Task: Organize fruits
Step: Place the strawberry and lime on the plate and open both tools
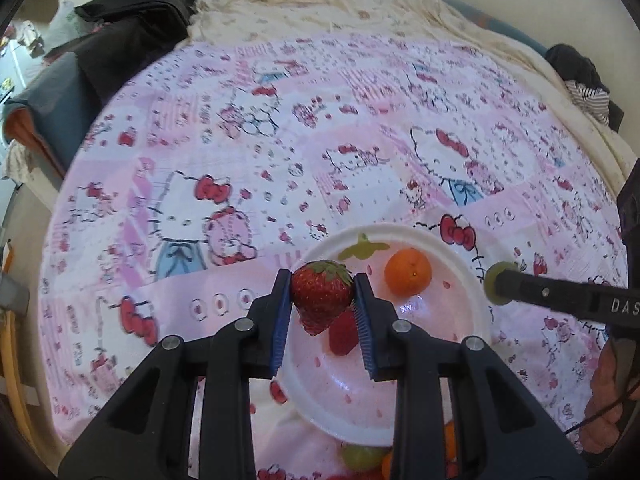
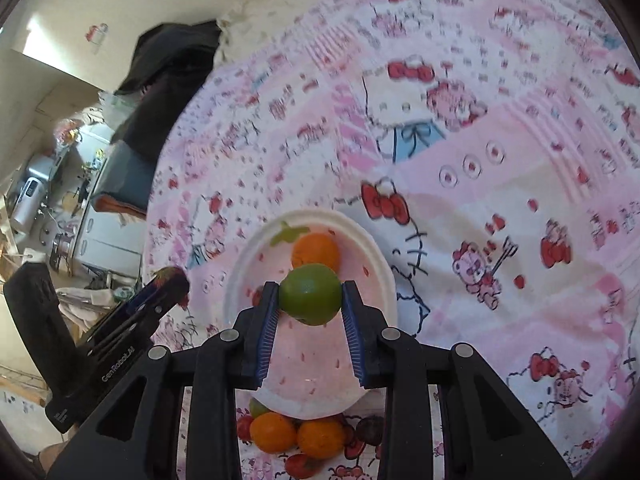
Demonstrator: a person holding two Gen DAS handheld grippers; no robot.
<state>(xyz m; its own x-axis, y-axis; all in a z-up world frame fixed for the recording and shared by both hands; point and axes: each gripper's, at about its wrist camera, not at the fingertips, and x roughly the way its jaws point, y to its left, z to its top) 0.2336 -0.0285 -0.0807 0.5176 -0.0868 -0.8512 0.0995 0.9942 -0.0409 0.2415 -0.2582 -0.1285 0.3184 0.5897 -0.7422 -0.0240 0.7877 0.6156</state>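
Red and shiny, the strawberry (image 1: pixel 322 300) is pinched between the blue pads of the left gripper (image 1: pixel 322 308), held up over the white plate (image 1: pixel 476 280). The right gripper (image 2: pixel 310 300) pinches a green lime (image 2: pixel 310 294) the same way, also over the plate. Both sets of jaws press on their fruit from two sides.

The plate lies on the pink cat bedspread (image 1: pixel 240 120), near its front edge. On the plate sits one orange (image 1: pixel 408 278), toward the far rim. Something red lies on the plate under the held strawberry; it may be another strawberry, but I cannot tell.

More fruit waits on the bedspread by the plate's near rim: two oranges (image 2: pixel 272 432), a green fruit (image 2: pixel 256 406), and some red ones.

What could go wrong? The two grippers are close together over one small plate, so they might bump. The lime is round and could roll off the plate if let go from high up or near the rim. It could also knock the orange. The strawberry is soft, so a hard squeeze may squash it. The bed is soft too, so the plate could tip if pushed.
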